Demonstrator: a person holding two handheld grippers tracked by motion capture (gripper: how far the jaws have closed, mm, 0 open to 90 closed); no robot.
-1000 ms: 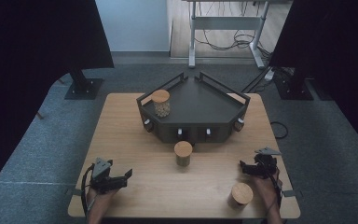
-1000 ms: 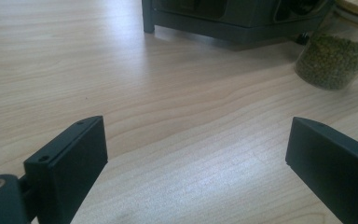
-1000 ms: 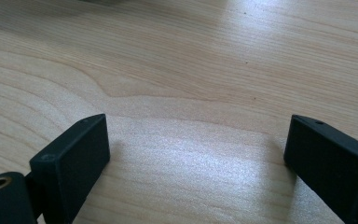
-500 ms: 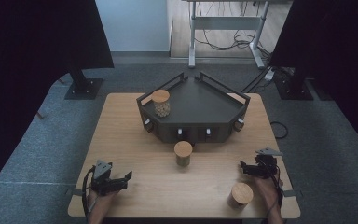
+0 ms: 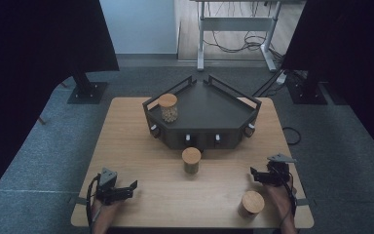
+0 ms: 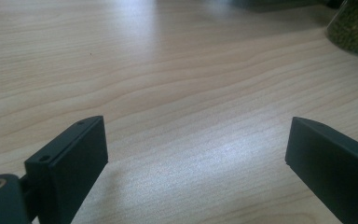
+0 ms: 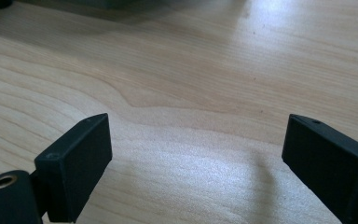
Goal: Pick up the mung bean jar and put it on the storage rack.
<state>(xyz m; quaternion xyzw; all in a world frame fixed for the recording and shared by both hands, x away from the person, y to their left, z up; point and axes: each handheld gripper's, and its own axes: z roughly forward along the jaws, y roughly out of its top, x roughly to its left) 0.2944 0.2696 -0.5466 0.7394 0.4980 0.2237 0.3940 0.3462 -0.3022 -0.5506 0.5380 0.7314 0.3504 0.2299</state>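
Your left gripper (image 5: 126, 187) and right gripper (image 5: 256, 175) rest low over the wooden table (image 5: 141, 151), jaws spread wide, holding nothing.

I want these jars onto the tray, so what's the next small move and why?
Probably slide the right tool back toward the cork-lidded jar beside that hand. Its jaws stand open and hold nothing, that jar sits nearest, and one jar already stands on the black tray.

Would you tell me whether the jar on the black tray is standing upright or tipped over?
Upright. In the high view the jar stands on the tray near its left corner, round wooden lid facing up.
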